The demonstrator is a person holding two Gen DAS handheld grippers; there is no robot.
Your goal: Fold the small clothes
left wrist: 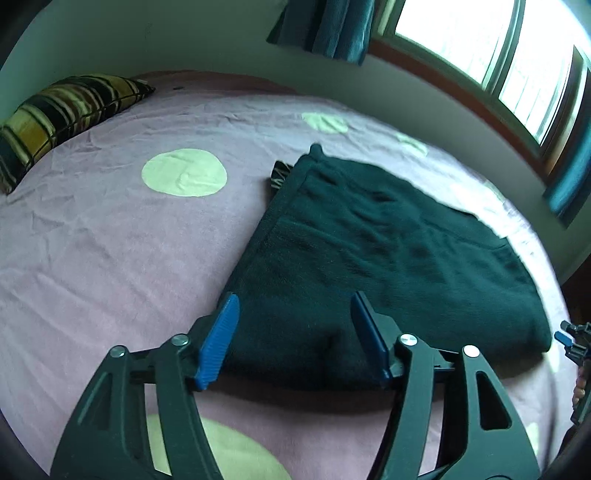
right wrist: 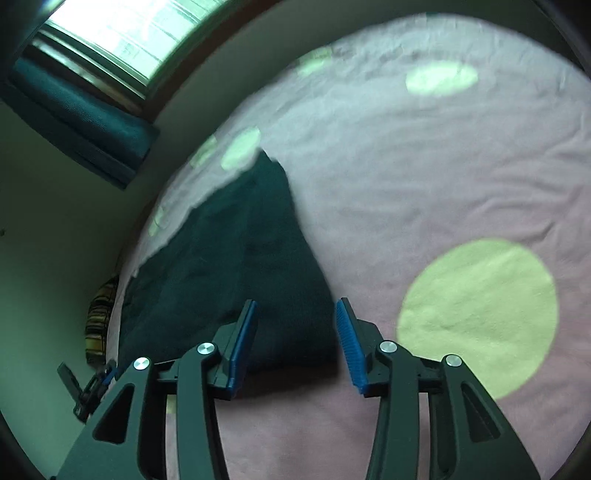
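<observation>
A dark green garment (left wrist: 388, 258) lies flat and folded on the pink bedsheet (left wrist: 110, 258). My left gripper (left wrist: 293, 306) is open, its blue pads over the garment's near left corner, holding nothing. My right gripper (right wrist: 295, 314) is open and empty, over the garment's (right wrist: 236, 266) near corner on the other side. The right gripper also shows at the right edge of the left wrist view (left wrist: 572, 341). The left gripper shows at the lower left of the right wrist view (right wrist: 88, 387).
The pink sheet has pale green circles (left wrist: 184, 171) (right wrist: 476, 317). A striped pillow (left wrist: 62, 110) lies at the far left of the bed. A wall, window (left wrist: 498, 55) and teal curtains (left wrist: 332, 26) stand behind the bed.
</observation>
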